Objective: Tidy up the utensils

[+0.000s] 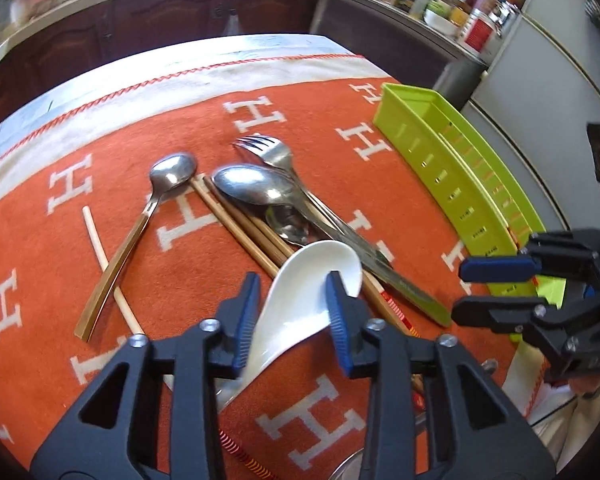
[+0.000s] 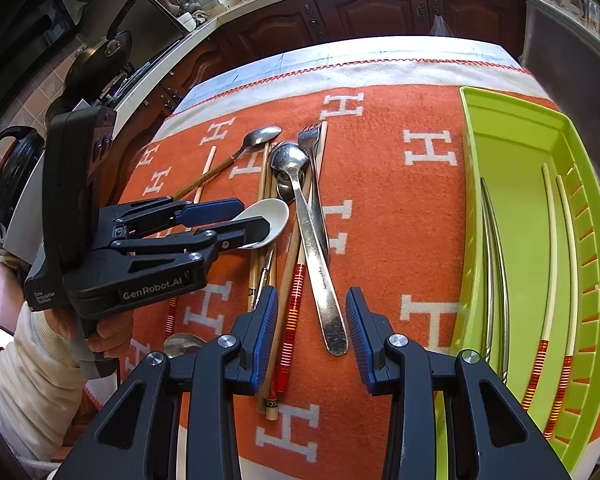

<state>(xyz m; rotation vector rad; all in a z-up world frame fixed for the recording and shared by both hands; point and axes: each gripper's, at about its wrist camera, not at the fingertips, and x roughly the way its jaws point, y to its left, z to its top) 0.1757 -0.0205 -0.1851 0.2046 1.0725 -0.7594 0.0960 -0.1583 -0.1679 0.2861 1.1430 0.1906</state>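
Orange lettered surface [image 1: 204,280]: left gripper [image 1: 292,312], fingers half-spread around white ceramic spoon [image 1: 312,280], should clamp its neck squarely; right gripper [image 2: 312,336] hovers wide, empty, five o'clock.

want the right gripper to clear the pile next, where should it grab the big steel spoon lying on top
Grip the big steel spoon at the flat handle end, which lies bare on the orange cloth between the open right gripper fingers. Come straight down from above, fingers across the handle's width. The bowl end sits over the fork and chopsticks, so avoid it.
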